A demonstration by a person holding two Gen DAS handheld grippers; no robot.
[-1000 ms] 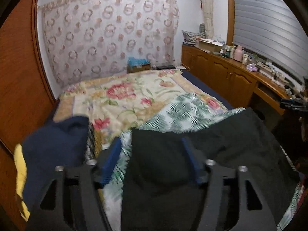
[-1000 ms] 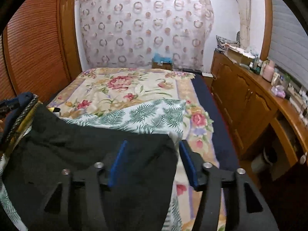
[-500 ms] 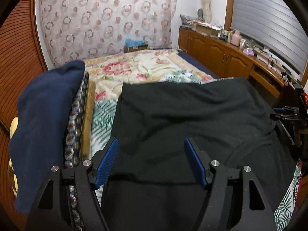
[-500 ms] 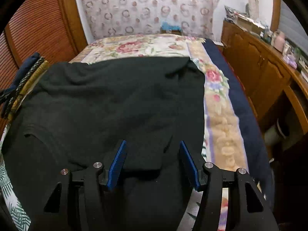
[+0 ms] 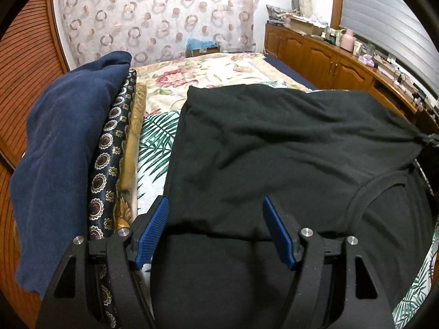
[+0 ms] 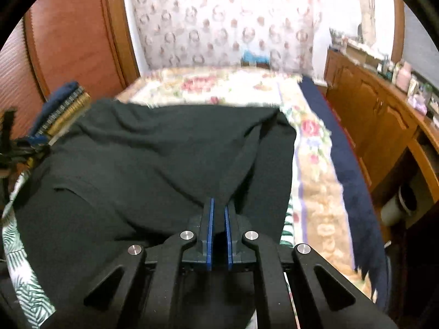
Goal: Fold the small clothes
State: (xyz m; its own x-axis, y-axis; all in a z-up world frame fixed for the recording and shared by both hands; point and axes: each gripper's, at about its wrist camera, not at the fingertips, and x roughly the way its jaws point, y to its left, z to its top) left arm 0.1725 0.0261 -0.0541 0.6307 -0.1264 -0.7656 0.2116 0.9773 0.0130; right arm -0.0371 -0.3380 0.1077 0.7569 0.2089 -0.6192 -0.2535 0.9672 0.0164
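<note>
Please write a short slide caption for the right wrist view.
Right gripper pinches the black T-shirt, spread on the floral bed.

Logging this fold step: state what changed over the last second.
The right claw closed on a fold of the black shirt, which went from held up to spread on the bed. Left claw stays open over it; the folded pile stays put.
</note>
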